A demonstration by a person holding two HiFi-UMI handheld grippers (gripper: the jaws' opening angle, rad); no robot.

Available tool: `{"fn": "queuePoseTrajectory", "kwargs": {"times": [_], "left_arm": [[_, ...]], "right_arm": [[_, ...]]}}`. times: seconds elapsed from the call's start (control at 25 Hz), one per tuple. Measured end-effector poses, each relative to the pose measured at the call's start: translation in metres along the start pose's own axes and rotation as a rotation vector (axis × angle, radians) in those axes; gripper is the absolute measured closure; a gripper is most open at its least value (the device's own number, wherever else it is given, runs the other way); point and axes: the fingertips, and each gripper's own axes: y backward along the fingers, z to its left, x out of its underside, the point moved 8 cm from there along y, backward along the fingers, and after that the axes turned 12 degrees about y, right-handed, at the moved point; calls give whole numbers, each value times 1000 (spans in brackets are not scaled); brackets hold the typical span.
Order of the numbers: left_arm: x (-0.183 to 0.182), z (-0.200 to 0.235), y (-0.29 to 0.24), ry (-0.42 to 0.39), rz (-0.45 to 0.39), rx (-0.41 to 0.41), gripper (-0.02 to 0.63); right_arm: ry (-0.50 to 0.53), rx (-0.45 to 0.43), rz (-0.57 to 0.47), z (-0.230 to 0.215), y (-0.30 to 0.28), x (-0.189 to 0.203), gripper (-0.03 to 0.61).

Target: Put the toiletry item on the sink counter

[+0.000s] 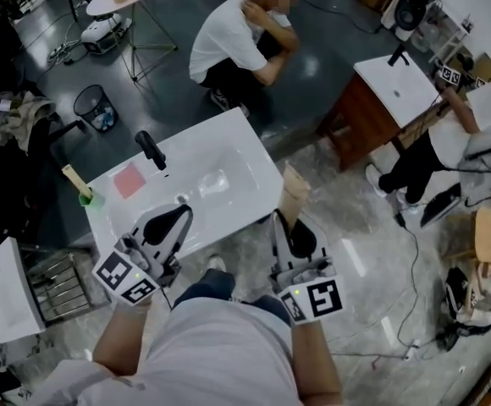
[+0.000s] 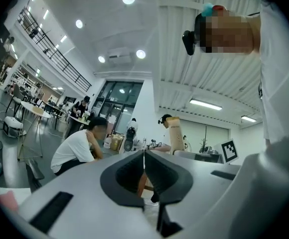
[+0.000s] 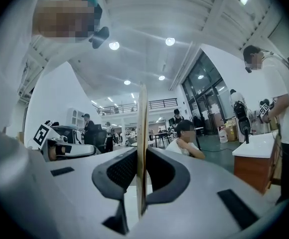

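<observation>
My right gripper (image 1: 289,223) is shut on a flat beige toiletry tube (image 1: 295,194), held upright just off the right front corner of the white sink counter (image 1: 228,146). In the right gripper view the tube (image 3: 142,128) stands edge-on, pinched between the black pads (image 3: 120,169). My left gripper (image 1: 180,216) hovers at the counter's front edge, shut with nothing in it; its jaws meet in the left gripper view (image 2: 144,157), where the beige tube (image 2: 175,135) shows to the right.
On the counter are a black faucet (image 1: 150,149), a pink square (image 1: 129,179) and a green-based tube (image 1: 80,188). A person crouches behind it (image 1: 237,41). A second sink on a wooden cabinet (image 1: 395,90) stands right; a bin (image 1: 93,106) stands left.
</observation>
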Motion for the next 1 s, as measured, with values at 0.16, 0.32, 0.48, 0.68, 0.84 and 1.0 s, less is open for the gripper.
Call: {"fn": "queuePoseTrajectory", "kwargs": {"times": [0.16, 0.32, 0.48, 0.68, 0.84, 1.0], "left_arm": [[-9, 33, 4, 0, 6, -9, 595], [-24, 48, 10, 23, -5, -33, 595], [-29, 57, 10, 31, -2, -57, 595], [-35, 63, 3, 37, -4, -112, 595], [-31, 61, -10, 33, -18, -174, 595], [-24, 60, -26, 35, -36, -240, 595]], "right_arm": [[2, -15, 6, 7, -34, 6, 526], [-12, -37, 35, 11, -61, 0, 526], [-27, -53, 58, 3, -82, 0, 526], [-45, -113, 84, -15, -106, 0, 526], [-75, -201, 95, -33, -120, 10, 526], [-92, -277, 124, -56, -137, 29, 526]]}}
